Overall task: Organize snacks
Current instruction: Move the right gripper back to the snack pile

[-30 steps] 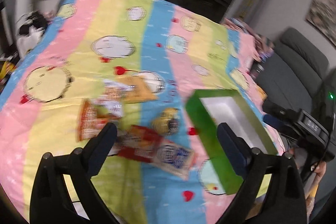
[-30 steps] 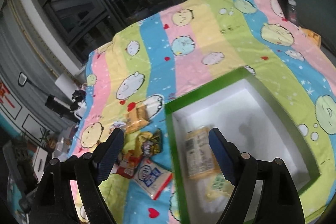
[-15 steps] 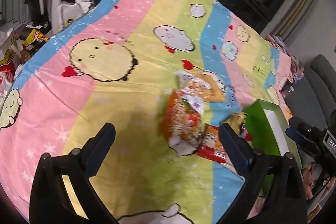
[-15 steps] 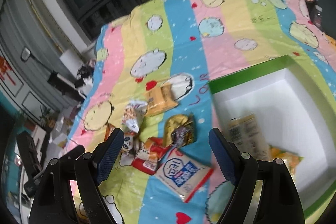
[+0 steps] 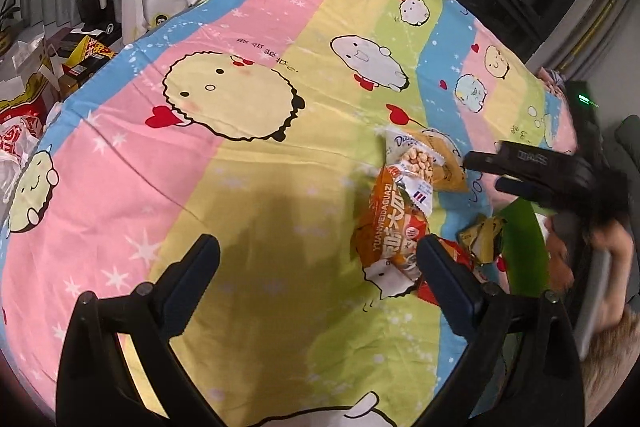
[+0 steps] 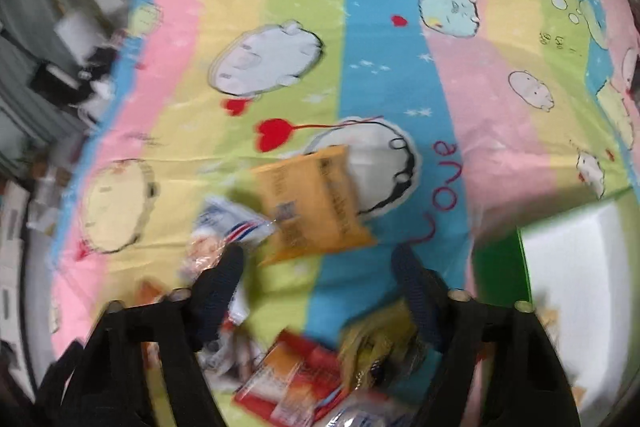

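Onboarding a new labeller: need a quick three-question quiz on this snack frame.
1. True or false: the left gripper holds a snack.
2. What colour is the outside of the box? A red, B green, C blue.
3. Which packet lies partly on the orange packet?

Key: 1 false, its jaws stand open and empty over the sheet. 2 B. 3 the peanut packet.
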Available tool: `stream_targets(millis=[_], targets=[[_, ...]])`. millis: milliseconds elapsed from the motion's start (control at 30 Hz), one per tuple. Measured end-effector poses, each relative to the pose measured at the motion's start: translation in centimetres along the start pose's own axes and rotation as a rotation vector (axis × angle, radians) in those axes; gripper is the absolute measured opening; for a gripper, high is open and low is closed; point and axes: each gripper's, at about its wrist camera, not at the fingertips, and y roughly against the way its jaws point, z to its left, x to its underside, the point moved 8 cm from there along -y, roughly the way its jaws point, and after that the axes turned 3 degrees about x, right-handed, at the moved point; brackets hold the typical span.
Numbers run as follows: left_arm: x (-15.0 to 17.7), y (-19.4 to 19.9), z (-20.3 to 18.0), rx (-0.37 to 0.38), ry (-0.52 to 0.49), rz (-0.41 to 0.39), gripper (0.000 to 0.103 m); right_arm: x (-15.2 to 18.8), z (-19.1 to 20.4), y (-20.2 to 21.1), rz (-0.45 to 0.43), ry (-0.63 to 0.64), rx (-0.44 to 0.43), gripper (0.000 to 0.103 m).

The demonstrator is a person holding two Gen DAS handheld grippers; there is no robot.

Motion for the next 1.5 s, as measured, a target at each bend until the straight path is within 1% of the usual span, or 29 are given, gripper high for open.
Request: stream_targets(millis=[67,100,167,233,367,433,500,567,600,733,800,867,900,967,1000,1033,1100,1200,1300,1367,1467,1500], targets=[[0.1,-0.2,0.0,-0.002,-0.003,0.008,0.099,-0.5,-0.1,-1.5,0.049,0.009,-0.003,0.069],[0.2,-0.3,-0.1,0.002,-0.002,0.015,0.099,-0.6,-0.1,-2.6,0.083,0.014,-0.010,0.069],[0.4,-0.5,-0.2,0.020,0.001,0.028,0.099,-0.5,0.0,-3.7,0.124,0.030,-0.014,0.069],[0.4,-0.6,-0.5,0.028,0.001,0.035,0.099,-0.5,0.4,-4.3,0.129,0.056,-0.018,0.069],[0.6,-0.8,-0.6,0.021,-0.008,0.042,0.099,-0.8,1.7,-5.1,0.111,0.123,0.017,0.069],[0.7,-0.9,-0.7,0.023,-0.010,0.047,0.099,-0.6,2.0,-6.1,0.134,0.141,0.041,0.069],[0.7,-0.9,-0.8,0.024,-0.014,0.048,0.099,-0.3,2.0,-6.8,0.149,0.137,0.046,0.069],[0.8,-0.9,-0.9,0.025,-0.018,0.047,0.099,-0.4,1.8,-6.5,0.118,0.111,0.039,0.061],[0.8,-0.9,-1.0,0.025,-0.019,0.046,0.099,-0.4,1.7,-6.2,0.108,0.103,0.039,0.059],[0.9,-0.8,-1.3,0.028,-0.029,0.045,0.099,0.0,0.8,-3.8,0.069,0.050,-0.006,0.059],[0.9,-0.8,-1.4,0.030,-0.032,0.043,0.099,0.1,0.6,-1.6,0.019,0.050,-0.017,0.059],[1.0,-0.7,-1.5,0.030,-0.033,0.042,0.099,0.6,0.5,1.2,-0.029,0.048,-0.050,0.059],[1.0,-0.7,-1.6,0.029,-0.033,0.042,0.099,1.5,0.6,3.0,-0.046,0.040,-0.083,0.059],[1.0,-0.7,-1.6,0.027,-0.034,0.039,0.099,2.9,0.7,5.0,-0.052,0.030,-0.133,0.059],[1.1,-0.7,-1.6,0.023,-0.033,0.037,0.099,4.5,0.8,6.2,-0.052,0.026,-0.170,0.059],[1.1,-0.7,-1.6,0.019,-0.033,0.037,0.098,5.4,1.2,6.5,-0.051,0.024,-0.185,0.059],[1.1,-0.8,-1.5,0.017,-0.032,0.040,0.098,8.2,1.7,7.0,-0.030,0.036,-0.211,0.059],[1.2,-0.8,-1.5,0.013,-0.028,0.042,0.098,12.6,1.9,6.3,0.036,0.016,-0.247,0.059],[1.4,-0.8,-1.5,0.004,-0.032,0.045,0.097,15.5,2.4,5.0,0.108,0.018,-0.247,0.059],[1.5,-0.9,-1.6,-0.003,-0.037,0.045,0.095,16.4,3.0,3.9,0.138,0.042,-0.217,0.059],[1.7,-0.9,-1.8,-0.007,-0.050,0.049,0.091,16.6,3.3,2.9,0.149,0.063,-0.187,0.059],[1.8,-0.9,-2.0,-0.006,-0.055,0.051,0.089,16.6,3.3,3.0,0.143,0.071,-0.190,0.062]])
